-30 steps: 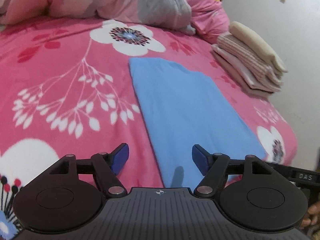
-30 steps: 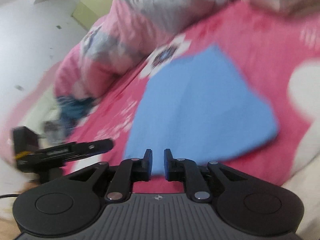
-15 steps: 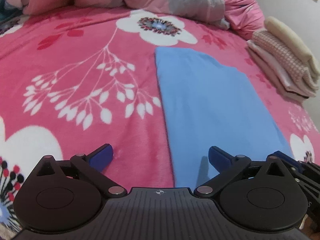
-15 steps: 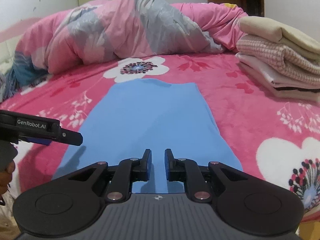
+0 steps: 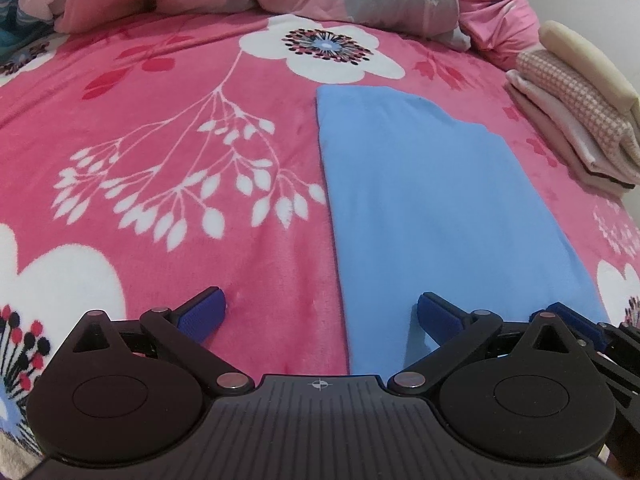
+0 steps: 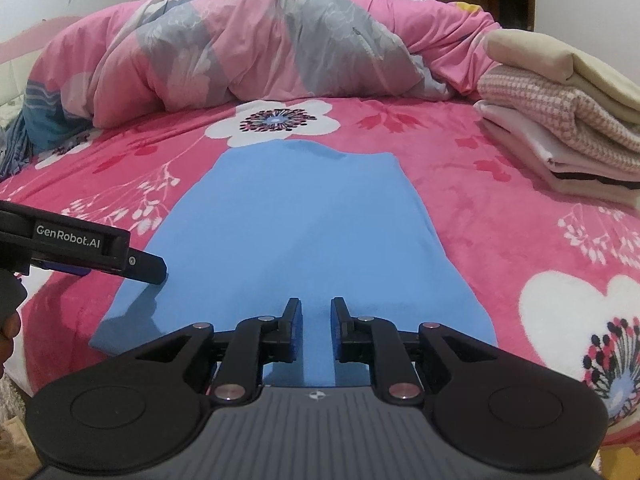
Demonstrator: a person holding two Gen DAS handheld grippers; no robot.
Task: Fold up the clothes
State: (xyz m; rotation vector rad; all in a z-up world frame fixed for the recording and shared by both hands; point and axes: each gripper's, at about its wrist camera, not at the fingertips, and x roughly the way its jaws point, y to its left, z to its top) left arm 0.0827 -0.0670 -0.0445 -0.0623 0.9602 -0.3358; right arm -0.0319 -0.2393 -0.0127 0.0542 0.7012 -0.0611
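Right wrist view: a pink flowered blanket covers the whole bed, and a crumpled pink and grey quilt is heaped along its far side. At the far right sits a stack of folded clothes, cream on top, a pink knit beneath, pale pieces under that. In the middle the blue cloth lies flat on the blanket, already folded into a long strip that runs from near the big white flower to the near edge. The right gripper hangs over the cloth's near end with its jaws almost together, a narrow gap between the pads and nothing pinched in it; the gap has just widened a little. The left gripper has just spread wide and holds nothing, its left finger over bare blanket and its right finger over the cloth's near left corner. A bit of a hand shows at the left edge
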